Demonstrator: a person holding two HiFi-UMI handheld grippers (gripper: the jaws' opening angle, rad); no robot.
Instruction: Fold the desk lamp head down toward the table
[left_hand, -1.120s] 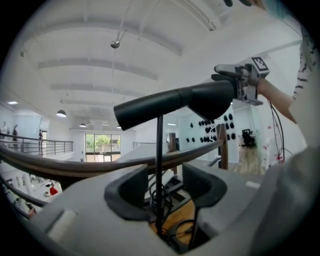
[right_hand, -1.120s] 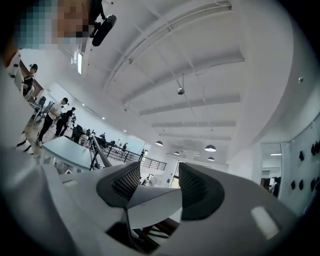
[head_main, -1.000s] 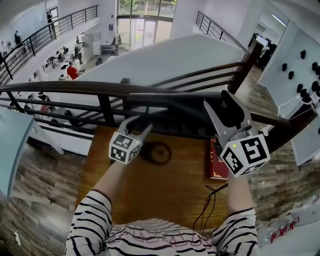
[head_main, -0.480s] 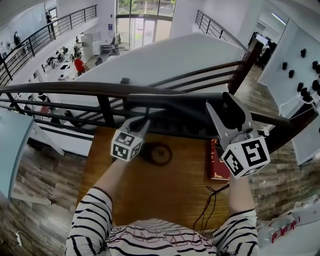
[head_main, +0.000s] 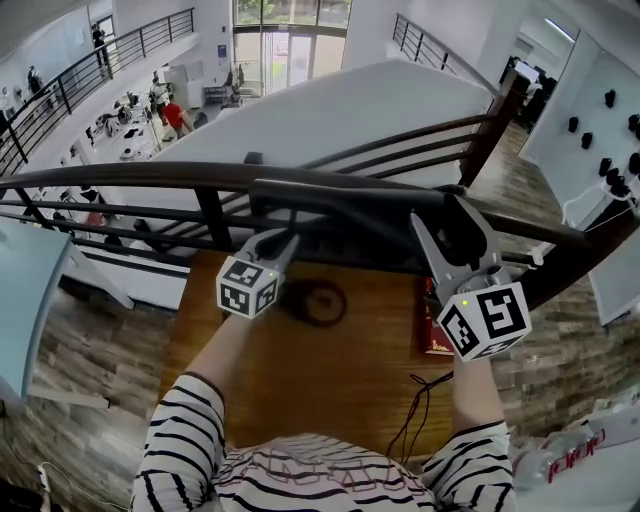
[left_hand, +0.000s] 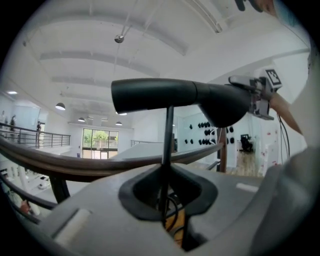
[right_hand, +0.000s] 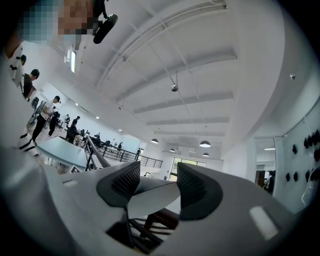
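A matte black desk lamp stands on a warm, wood-grained tabletop (head_main: 300, 390), its long, flattened lamp head (head_main: 345, 198) lying level high above the round base (head_main: 318, 303) and swelling to a rounded bulb at the right end. The left tool (head_main: 283, 243), held by a person in striped sleeves, is pinched tight on the lamp's thin, wire-like stem (left_hand: 168, 135), which runs upright through the notch of its dark rubber pads. The right tool (head_main: 437, 208) is opening to its widest, and its ribbed pads (right_hand: 125, 181) have nothing between them. From overhead it appears to sit right against the thick end of the lamp head, though that contact is hard to confirm. A curved dark wooden railing (head_main: 120, 175) crosses just behind the lamp and partly merges with it. A red book (head_main: 432, 325) and a loose black cable (head_main: 412, 410) lie on the right of the tabletop.
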